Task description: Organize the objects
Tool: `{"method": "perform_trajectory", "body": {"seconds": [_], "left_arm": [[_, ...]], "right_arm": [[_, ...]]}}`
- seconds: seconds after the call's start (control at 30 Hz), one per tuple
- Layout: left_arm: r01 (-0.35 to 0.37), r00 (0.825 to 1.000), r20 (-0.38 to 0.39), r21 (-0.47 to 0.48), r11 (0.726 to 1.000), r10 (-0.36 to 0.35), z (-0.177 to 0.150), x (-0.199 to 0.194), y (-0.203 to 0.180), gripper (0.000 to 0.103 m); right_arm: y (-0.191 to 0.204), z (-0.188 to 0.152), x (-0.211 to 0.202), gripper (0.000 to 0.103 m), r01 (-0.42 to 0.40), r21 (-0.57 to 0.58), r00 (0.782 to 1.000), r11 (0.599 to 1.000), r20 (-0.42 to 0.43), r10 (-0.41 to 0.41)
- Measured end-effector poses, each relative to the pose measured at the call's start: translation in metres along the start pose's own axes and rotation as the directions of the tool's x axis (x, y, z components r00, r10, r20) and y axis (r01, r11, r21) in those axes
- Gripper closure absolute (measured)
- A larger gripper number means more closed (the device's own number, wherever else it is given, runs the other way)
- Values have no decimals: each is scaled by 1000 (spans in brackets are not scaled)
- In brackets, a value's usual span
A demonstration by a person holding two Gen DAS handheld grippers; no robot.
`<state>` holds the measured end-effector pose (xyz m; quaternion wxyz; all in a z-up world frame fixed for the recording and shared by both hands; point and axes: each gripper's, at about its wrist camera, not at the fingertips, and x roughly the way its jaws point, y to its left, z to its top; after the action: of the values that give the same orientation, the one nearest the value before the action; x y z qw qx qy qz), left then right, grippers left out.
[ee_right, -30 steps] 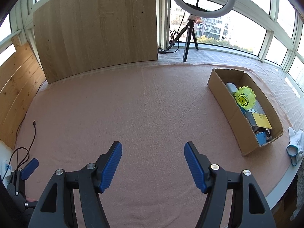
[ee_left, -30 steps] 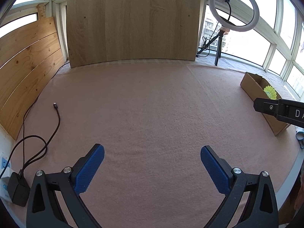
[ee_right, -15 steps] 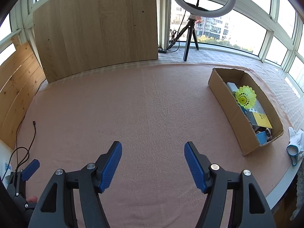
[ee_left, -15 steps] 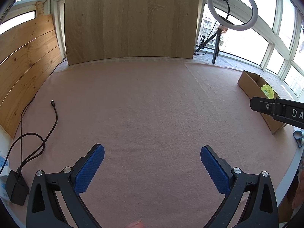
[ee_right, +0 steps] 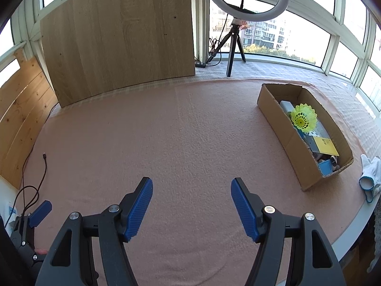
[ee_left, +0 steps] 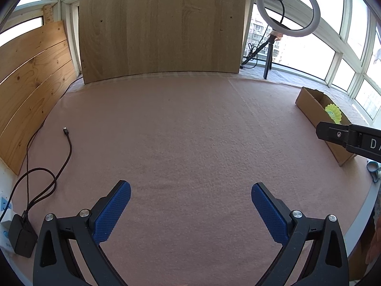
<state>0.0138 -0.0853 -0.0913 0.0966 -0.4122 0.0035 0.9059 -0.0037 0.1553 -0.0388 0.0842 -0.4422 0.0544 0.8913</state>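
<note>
A long cardboard box (ee_right: 283, 131) lies on the pink cloth at the right, also seen far right in the left wrist view as the box (ee_left: 312, 106). It holds a yellow shuttlecock (ee_right: 304, 119), a yellow card (ee_right: 325, 145), a blue item (ee_right: 325, 166) and other small things. My right gripper (ee_right: 191, 202) stands open over bare cloth, left of the box, nothing between its blue pads. My left gripper (ee_left: 190, 206) is open too, wider, over bare cloth. The shuttlecock (ee_left: 333, 113) peeks above the box wall there.
A black cable (ee_left: 67, 143) and a charger (ee_left: 21, 236) lie at the left edge. Wooden boards (ee_left: 162, 26) stand along the back and left. A ring light on a tripod (ee_right: 234, 45) stands behind. White gloves (ee_right: 371, 174) lie at the table's right edge.
The left wrist view has shifted slightly, so the scene sits a little further left and lower. Both grippers keep the same opening.
</note>
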Motion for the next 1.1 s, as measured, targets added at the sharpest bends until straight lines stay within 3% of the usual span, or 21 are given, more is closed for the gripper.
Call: {"method": "perform_trajectory", "body": {"seconds": [1.1], "left_arm": [[13,1000,-2,23,1000,-13,1,-2,-21,0]], "right_arm": [[-14,-4,-8,38,-32,7,999,999,28,32]]}}
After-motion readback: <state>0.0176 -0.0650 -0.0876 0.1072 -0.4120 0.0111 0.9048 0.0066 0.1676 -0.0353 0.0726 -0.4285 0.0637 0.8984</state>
